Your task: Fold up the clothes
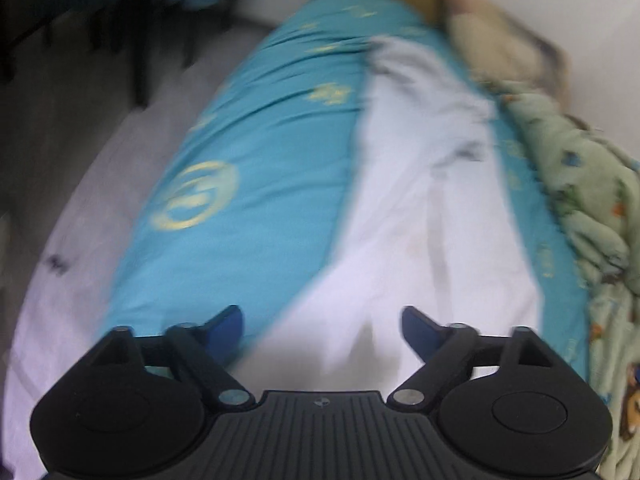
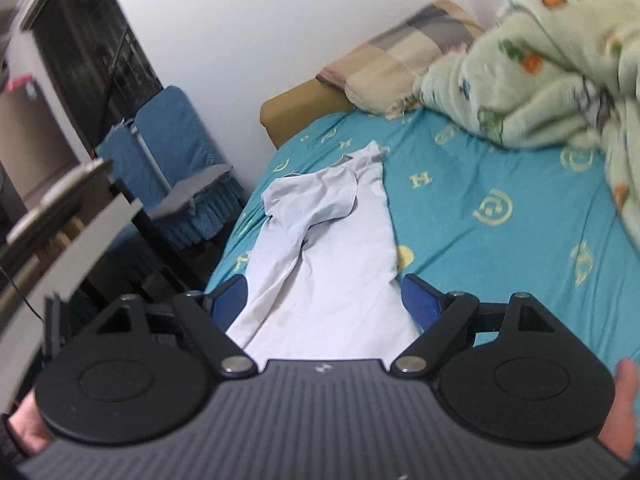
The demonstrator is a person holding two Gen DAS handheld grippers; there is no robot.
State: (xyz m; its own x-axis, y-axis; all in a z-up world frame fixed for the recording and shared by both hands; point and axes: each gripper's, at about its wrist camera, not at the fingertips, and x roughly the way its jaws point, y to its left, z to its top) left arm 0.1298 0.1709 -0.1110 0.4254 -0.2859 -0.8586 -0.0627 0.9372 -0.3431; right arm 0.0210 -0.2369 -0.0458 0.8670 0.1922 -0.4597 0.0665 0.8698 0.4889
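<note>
A white T-shirt (image 2: 332,248) lies lengthwise on the turquoise bed sheet (image 2: 480,208), with one sleeve folded over its body. It also shows, blurred, in the left wrist view (image 1: 420,208). My left gripper (image 1: 322,326) is open and empty, just above the near end of the shirt. My right gripper (image 2: 324,296) is open and empty, its blue pads (image 2: 418,298) standing on either side of the shirt's near end.
A crumpled pale green quilt (image 2: 540,80) and a checked pillow (image 2: 404,56) lie along the wall side of the bed. A blue chair (image 2: 180,160) and dark furniture (image 2: 92,60) stand beside the bed. Grey floor (image 1: 80,152) borders the mattress.
</note>
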